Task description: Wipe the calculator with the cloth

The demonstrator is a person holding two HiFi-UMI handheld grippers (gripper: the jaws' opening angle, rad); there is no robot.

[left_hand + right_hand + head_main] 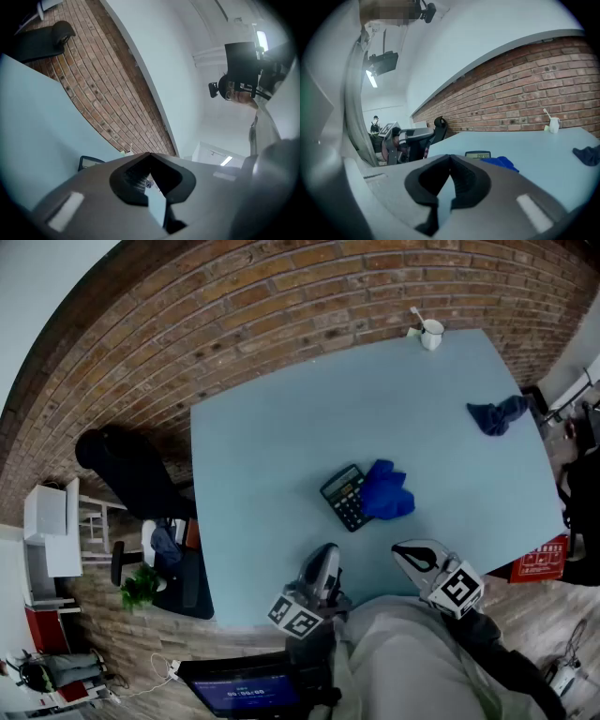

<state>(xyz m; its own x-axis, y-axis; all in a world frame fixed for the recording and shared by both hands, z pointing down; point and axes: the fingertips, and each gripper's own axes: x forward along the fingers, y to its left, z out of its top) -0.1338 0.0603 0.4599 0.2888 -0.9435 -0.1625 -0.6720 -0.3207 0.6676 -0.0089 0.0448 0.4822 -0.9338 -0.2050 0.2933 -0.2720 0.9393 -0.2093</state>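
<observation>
A black calculator (345, 497) lies on the light blue table (272, 456), with a bright blue cloth (386, 491) bunched against its right side and partly over it. In the right gripper view the calculator (478, 154) and the cloth (500, 162) show just beyond the jaws. My left gripper (327, 562) is shut and empty at the table's near edge, below the calculator. My right gripper (417, 557) is also shut and empty, near the edge below the cloth. The left gripper (150, 157) is tilted upward, and the calculator's corner (89, 162) peeks out beside it.
A second, darker blue cloth (499, 414) lies at the table's right side. A white cup (429, 334) with a stick in it stands at the far edge. A black chair (131, 470) and shelves stand left of the table, before a brick wall.
</observation>
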